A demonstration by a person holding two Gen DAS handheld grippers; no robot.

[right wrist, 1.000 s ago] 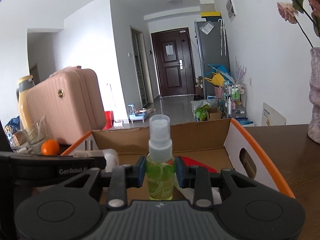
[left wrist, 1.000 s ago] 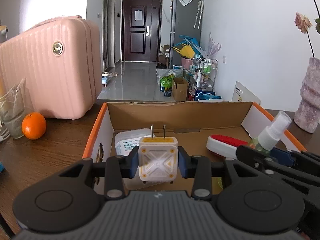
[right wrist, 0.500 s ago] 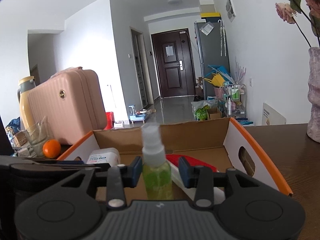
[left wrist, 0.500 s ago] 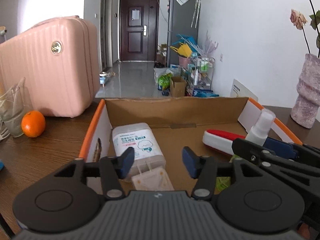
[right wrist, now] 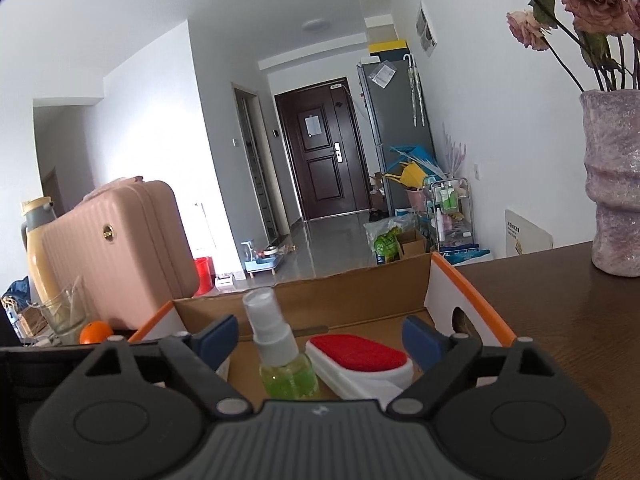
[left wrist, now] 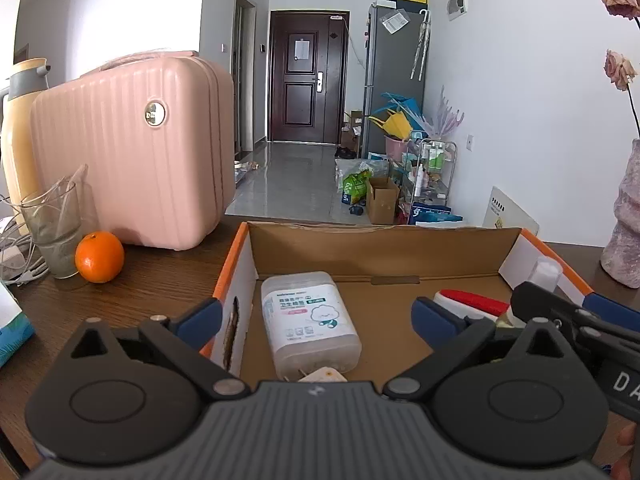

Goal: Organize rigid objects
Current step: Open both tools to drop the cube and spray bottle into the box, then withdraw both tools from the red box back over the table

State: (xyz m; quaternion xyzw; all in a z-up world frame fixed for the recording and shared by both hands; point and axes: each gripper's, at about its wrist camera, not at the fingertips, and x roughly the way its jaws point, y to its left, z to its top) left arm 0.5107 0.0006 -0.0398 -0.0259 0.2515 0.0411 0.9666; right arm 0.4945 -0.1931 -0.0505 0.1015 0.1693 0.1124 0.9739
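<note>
Nearest: left gripper (left wrist: pixel 316 316) and right gripper (right wrist: pixel 320 336), jaws just opened wide, nothing clamped. Inside the cardboard box (left wrist: pixel 372 252): plug adapter (left wrist: pixel 322 376) by the white case (left wrist: pixel 308 320); spray bottle (right wrist: pixel 280 360) upright between the right jaws, beside the red-topped brush (right wrist: pixel 360 360). Beyond, on the surface (left wrist: pixel 120 304): orange (left wrist: pixel 99 257), pink suitcase (left wrist: pixel 132 152).

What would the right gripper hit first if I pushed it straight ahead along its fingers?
Most likely the small spray bottle of green liquid, standing just left of centre between the open fingers of the right gripper. The red-topped white brush lies right behind it in the cardboard box; depth is unclear.
</note>
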